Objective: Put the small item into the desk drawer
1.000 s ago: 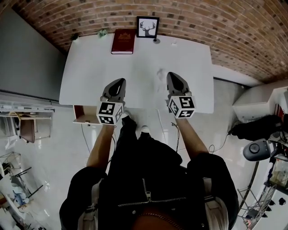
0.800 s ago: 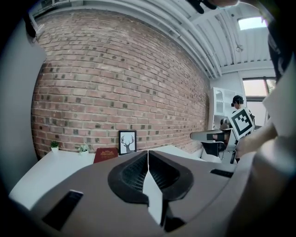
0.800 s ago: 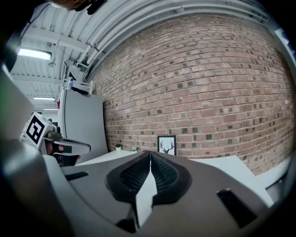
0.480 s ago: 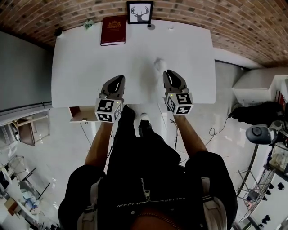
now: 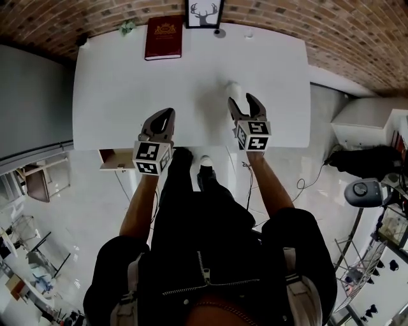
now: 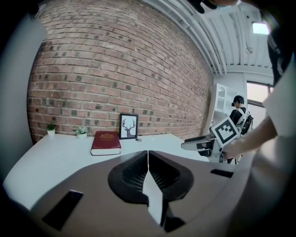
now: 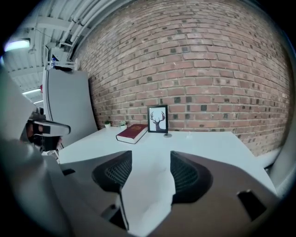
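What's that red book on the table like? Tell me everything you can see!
The red book is a thick hardcover, dark red with a gold emblem on the cover and pale page edges; its print is too small to read. It lies closed and flat near the back of the white desk, just left of the framed deer picture. Only the desk touches it.
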`<move>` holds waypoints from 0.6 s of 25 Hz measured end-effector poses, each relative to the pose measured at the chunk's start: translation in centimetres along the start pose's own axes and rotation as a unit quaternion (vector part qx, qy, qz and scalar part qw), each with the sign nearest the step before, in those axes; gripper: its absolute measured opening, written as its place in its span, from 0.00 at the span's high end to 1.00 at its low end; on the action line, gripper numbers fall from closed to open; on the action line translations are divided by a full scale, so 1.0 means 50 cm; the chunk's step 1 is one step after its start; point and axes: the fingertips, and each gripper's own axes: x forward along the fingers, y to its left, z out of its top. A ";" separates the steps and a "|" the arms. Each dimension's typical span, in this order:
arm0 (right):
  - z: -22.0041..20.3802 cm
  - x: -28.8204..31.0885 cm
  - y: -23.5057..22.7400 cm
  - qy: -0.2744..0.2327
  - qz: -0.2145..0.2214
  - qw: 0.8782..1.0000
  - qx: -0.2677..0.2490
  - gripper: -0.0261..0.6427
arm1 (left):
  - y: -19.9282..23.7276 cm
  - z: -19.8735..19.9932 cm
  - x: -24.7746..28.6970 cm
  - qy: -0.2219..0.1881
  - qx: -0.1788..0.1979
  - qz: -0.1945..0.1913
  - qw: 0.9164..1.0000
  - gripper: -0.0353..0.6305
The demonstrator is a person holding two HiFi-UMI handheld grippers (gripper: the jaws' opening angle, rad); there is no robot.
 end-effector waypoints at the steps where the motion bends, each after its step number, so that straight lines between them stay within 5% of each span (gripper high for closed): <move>1: -0.012 0.015 -0.009 0.010 -0.003 1.000 0.004 0.59 | 0.003 -0.002 -0.004 0.001 0.000 0.002 1.000 0.91; 15: -0.185 0.171 -0.102 0.168 -0.056 0.983 0.056 0.56 | 0.087 -0.044 -0.061 0.013 -0.026 0.053 0.998 0.91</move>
